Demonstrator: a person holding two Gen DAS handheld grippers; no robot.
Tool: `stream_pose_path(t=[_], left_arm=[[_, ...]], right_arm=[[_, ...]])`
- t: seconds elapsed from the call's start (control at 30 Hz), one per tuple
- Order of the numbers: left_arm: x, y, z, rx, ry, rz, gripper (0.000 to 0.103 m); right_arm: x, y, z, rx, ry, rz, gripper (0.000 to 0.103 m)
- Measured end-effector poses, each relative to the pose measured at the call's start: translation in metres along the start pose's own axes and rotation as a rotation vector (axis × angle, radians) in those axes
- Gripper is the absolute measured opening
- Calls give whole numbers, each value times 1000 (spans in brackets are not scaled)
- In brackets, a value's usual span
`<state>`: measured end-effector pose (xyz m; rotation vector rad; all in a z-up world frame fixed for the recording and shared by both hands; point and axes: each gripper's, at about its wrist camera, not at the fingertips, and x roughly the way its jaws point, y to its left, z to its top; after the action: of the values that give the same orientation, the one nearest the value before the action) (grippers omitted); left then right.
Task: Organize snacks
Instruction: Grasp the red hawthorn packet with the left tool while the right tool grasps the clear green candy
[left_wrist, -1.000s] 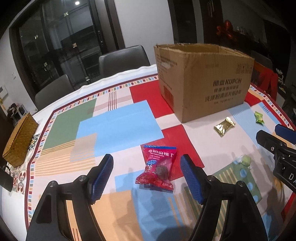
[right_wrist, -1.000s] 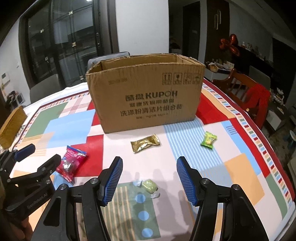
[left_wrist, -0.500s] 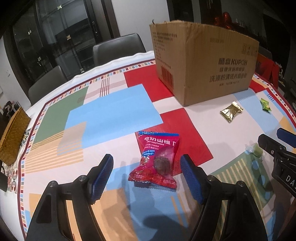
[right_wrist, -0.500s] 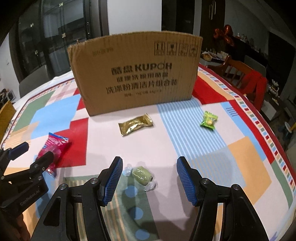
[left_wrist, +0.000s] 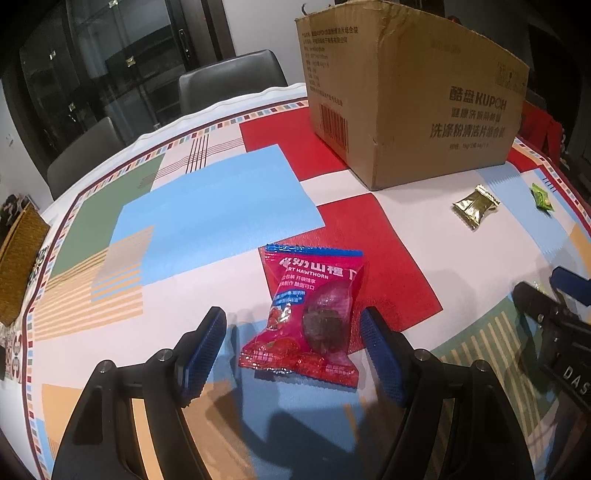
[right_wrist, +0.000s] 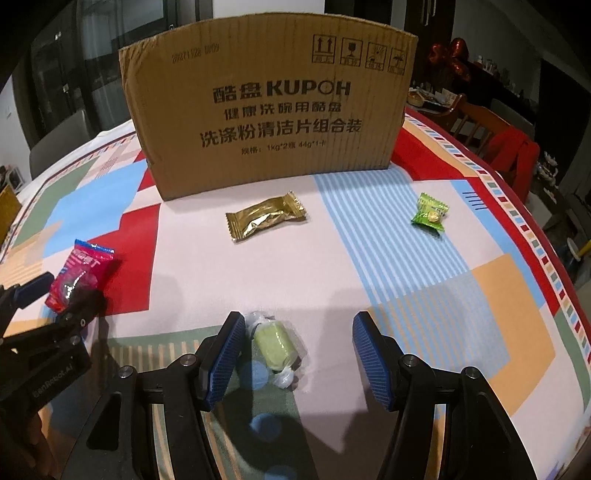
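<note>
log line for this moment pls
left gripper: open, around red hawthorn packet | right gripper: open, around pale green candy | both snacks on table

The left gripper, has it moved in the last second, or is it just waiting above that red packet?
Yes. The left gripper has come down and forward toward the red snack packet, which now lies between its open fingers; the cardboard box behind looms larger and nearer.

The cardboard box (right_wrist: 273, 122) shows only its outer walls; its inside cannot be seen from either wrist view. In the right wrist view the left gripper (right_wrist: 55, 295) covers the lower part of the red hawthorn packet (right_wrist: 79, 273). The woven basket (left_wrist: 18, 266) is cut off by the picture's left edge. The small print on the green candy (left_wrist: 541, 197) is too small to read.
</note>
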<state>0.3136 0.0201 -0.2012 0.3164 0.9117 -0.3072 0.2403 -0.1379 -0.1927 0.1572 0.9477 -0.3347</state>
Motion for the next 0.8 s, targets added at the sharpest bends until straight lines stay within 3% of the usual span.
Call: stream_pose_path(t=[0.23,0.3,0.33,0.37,0.5,0.8], left_arm=[[0,-1,1,-6,-8,-1,73],[1,-1,2,-8,-10,-9,65],[1,-1,2,-11,-11,-7,62],[0,-2,2,-15,-12,-6,57],[-1,-6,2,-9,-14,-3,51],[-6,-7,0,-6,-16,6,47]], right_arm=[[0,2,-4,-3,0,15,62],[0,1,-5,0,-1,22,61],[-1,0,-5,1,-2,25,56],[-2,0,-5,0,-6,28,45],[-4,2,-4,-6,-3,54,20],[-5,0,-3,1,2,75,20]])
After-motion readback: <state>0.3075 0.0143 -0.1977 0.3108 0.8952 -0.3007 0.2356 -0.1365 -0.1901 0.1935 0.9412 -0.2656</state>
